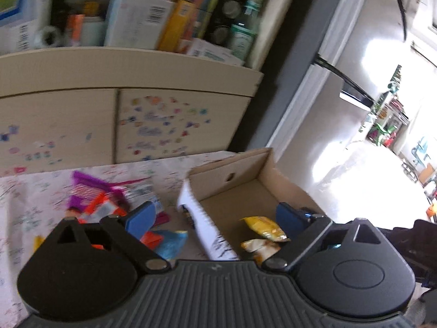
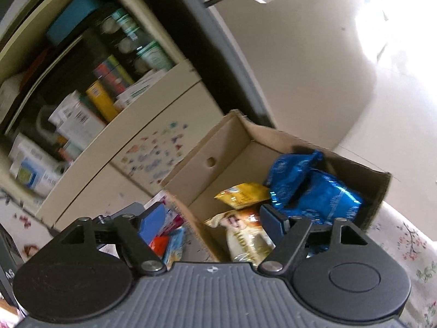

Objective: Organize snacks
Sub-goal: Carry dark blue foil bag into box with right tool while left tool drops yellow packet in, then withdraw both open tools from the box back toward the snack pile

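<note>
1. Where the table's left side lies, loose snack packets (image 1: 109, 202) crowd the floral cloth (image 1: 24, 213).
2. Left gripper (image 1: 215, 216) gapes empty, straddling the cardboard box's (image 1: 218, 175) near-left wall.
3. Right gripper (image 2: 213, 218) gapes empty; the yellow packet (image 2: 241, 194) and blue packets (image 2: 314, 186) fill the box's right half, its far-left floor bare.

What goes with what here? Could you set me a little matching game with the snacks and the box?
Things:
1. yellow packet
2. shiny blue packets
3. purple packet
4. cardboard box

Places or states:
A. lying on the floral cloth, outside the box
B. piled in the box's right corner
C. open-topped, a round hole in its wall
D. on the box floor, near the middle

Pairs: 1-D, 2-B, 3-A, 4-C
</note>
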The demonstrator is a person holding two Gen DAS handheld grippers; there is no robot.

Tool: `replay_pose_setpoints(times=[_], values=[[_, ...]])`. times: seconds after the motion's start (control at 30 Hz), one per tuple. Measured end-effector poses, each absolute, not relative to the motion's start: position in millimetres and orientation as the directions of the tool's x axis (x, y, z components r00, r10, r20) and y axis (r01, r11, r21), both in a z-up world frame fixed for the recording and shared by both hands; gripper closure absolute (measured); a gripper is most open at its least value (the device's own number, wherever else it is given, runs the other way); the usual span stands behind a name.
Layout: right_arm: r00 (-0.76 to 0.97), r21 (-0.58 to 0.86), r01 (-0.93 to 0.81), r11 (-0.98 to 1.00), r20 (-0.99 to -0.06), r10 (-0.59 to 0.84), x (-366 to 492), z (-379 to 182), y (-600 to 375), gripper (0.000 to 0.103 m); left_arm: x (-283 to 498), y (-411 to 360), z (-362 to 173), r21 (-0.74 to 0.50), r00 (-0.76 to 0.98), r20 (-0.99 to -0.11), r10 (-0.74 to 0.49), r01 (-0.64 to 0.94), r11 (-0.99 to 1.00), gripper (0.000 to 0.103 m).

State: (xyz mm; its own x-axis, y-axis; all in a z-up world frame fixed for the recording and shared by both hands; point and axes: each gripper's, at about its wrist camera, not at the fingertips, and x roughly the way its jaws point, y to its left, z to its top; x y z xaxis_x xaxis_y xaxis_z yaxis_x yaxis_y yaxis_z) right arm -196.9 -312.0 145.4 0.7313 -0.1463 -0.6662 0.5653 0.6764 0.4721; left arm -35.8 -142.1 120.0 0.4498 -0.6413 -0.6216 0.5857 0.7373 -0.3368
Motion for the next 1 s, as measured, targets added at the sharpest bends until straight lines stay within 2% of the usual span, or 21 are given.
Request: replay_pose_setpoints(times=[0.37,0.7,1.0], values=[[0.74,0.439,0.448,0.779,-0.671,-0.047,-176.6,141.8,-285.5,0.02,-19.1,-71.8,123.5,-0.313,0.521,-0.649,-0.554,0.481,0.819,0.008],[0.722,0.385,0.341,0.858,-0.692,0.024,-161.5,131.7,-253.1,0.02,-5.3,-37.9,108.4,-0.269,0.557,-0.69,-0.462,0.395,0.878,0.007],[0.668,0.368,0.26,0.893,-0.736,0.109,-150.2,110.2,-225.6,0.02,13.8,-40.7,67.3,-0.13,0.536,-0.78,-0.323,0.367,0.921,0.007]])
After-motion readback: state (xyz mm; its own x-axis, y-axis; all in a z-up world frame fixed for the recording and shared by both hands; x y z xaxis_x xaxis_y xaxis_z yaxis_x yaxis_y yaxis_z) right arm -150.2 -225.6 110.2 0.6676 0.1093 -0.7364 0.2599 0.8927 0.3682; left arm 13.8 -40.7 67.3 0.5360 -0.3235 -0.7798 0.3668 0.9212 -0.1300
